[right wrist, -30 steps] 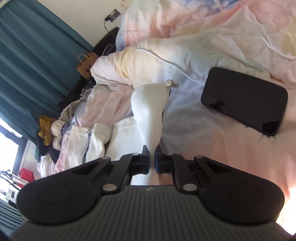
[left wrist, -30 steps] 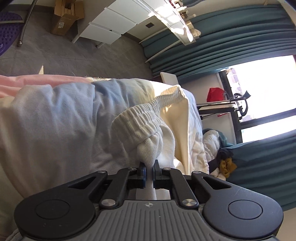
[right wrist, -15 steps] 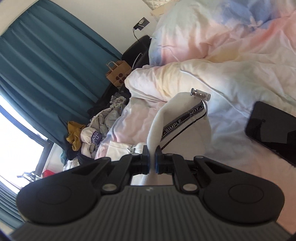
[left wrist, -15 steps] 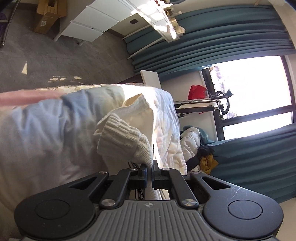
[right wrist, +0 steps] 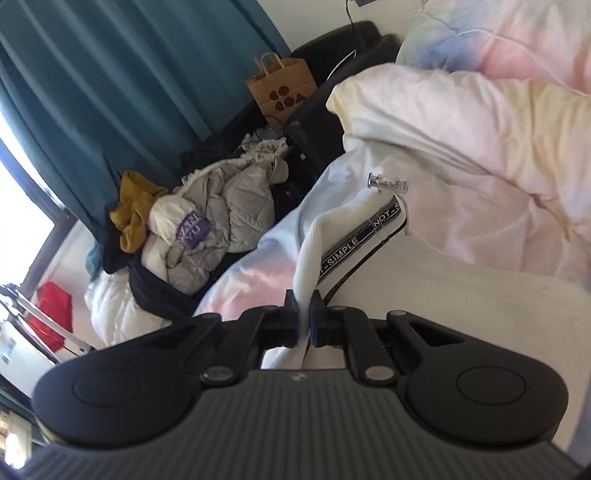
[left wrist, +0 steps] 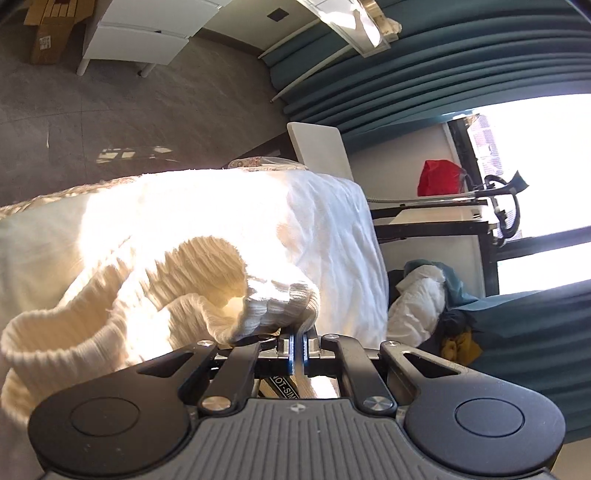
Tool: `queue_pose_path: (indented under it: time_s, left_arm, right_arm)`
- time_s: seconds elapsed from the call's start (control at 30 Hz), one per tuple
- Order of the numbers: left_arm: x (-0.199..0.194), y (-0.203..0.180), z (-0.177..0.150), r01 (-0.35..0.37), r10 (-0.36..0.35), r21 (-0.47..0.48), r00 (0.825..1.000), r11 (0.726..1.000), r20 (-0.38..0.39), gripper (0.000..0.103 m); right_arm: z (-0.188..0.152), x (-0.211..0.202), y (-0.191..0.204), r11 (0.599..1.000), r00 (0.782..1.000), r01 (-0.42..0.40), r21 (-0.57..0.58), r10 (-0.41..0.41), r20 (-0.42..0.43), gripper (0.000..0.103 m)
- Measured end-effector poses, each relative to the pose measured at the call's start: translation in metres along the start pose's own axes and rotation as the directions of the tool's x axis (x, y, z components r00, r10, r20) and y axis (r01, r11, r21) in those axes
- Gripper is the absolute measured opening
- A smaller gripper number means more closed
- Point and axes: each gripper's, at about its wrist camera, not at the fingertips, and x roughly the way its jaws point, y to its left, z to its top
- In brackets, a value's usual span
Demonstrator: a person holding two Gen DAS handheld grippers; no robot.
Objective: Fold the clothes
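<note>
Left tongs: clamped tight on ribbed cuff of white garment | Right tongs: pinched on same garment's white edge by lettered drawstring | Garment: lifted between both tongs above bed | Clothes pile beside teal curtain

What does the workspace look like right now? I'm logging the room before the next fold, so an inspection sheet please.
Surface: bed with pastel duvet.
Job's things: white garment, ribbed hem bunched; lettered drawstring with metal tip.
Clutter: clothes pile, paper bag, red bag.
Grippers: left hand-held gripper and right hand-held gripper both shut on the garment.
Cables: a dark cable at the headboard.
Surroundings: teal curtains, white drawers, bright window.
</note>
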Motion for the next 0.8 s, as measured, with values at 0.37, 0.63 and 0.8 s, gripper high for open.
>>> queue_pose_path:
  time_s: [0.37,0.63,0.8]
  left_arm:
    - [0.070,-0.014,-0.003,-0.037,0.036,0.199,0.999,0.979,0.010,0.017]
    - [-0.010,-0.008,-0.032,0.091,-0.110,0.267,0.992,0.959,0.059,0.051]
    - [-0.073,0.031,-0.076,0.143,-0.163,0.206,0.983,0.968,0.084,0.060]
  right_arm:
    - [-0.026,0.068,0.007,0.983,0.996,-0.093,-0.158,0.091,-0.019,0.018]
    - [0.003,-0.022,-0.021,0.967,0.972,-0.228,-0.112,0.232,0.023,0.059]
    - [-0.004,-0.091,-0.072,0.965,0.966,-0.252,0.069,0.247,0.079,0.067]
